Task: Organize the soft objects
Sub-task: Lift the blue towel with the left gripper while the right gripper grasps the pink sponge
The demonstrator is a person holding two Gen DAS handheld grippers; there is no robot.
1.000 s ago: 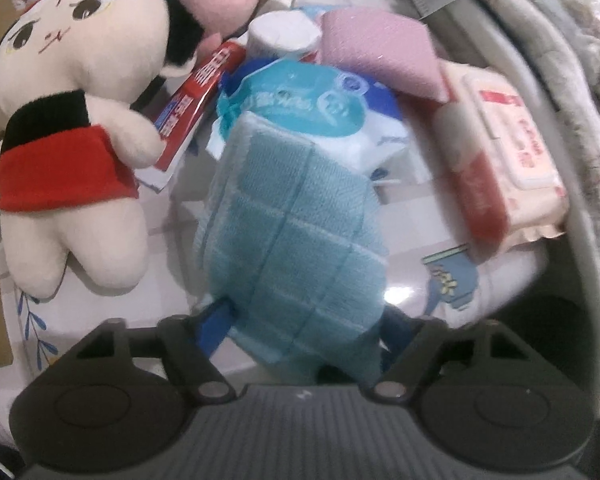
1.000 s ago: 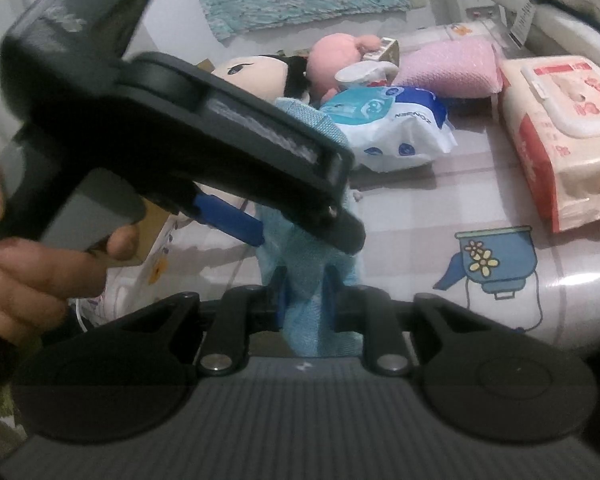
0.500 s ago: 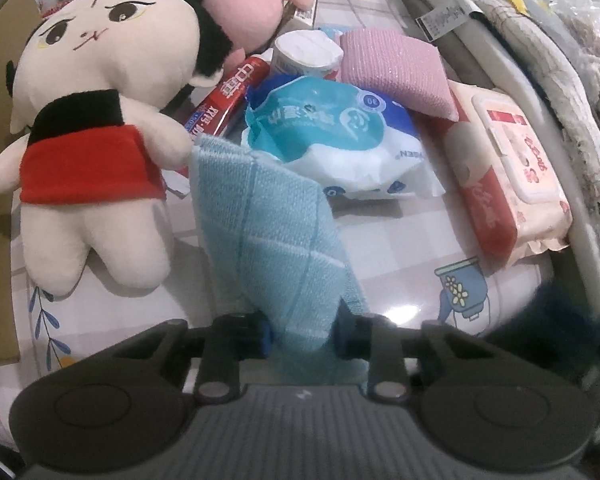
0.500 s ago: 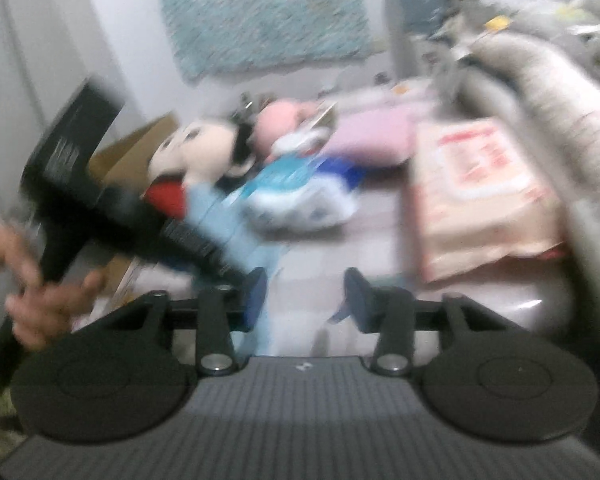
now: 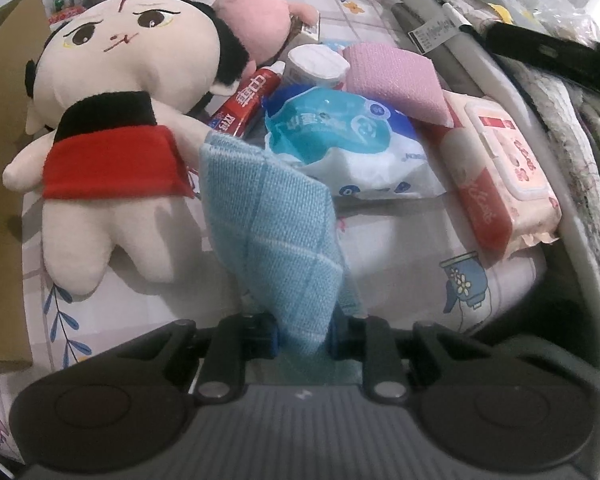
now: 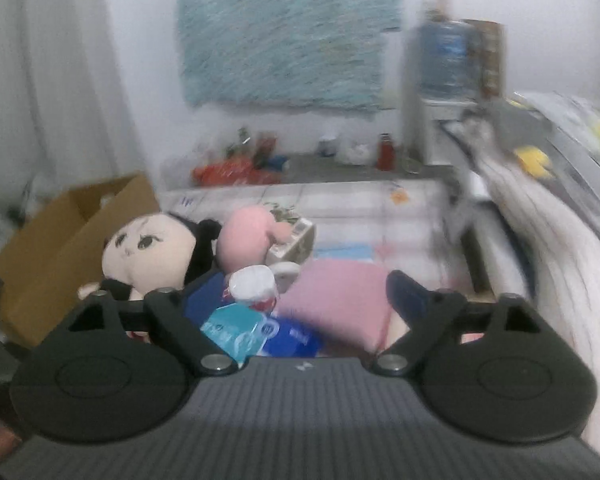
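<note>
Early stage. Left hand-held gripper [image 5: 302, 336] clamped on blue cloth [image 5: 276, 236]; right hand-held gripper [image 6: 296, 304] apart, empty. Doll [image 5: 112, 120], pink cushion [image 5: 392, 76], packs unsorted on bench [image 5: 400, 240].

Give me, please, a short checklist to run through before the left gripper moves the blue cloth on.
1. Left gripper shut on cloth: ok.
2. Cloth clear of the table: cannot tell; it hangs forward from the fingers, its far edge near the doll.
3. Right gripper open and empty: ok.
4. Right gripper out of the cloth's way: ok, it is not near the cloth in the left view.
5. Box open to take soft things: ok, though its inside is hidden.
</note>
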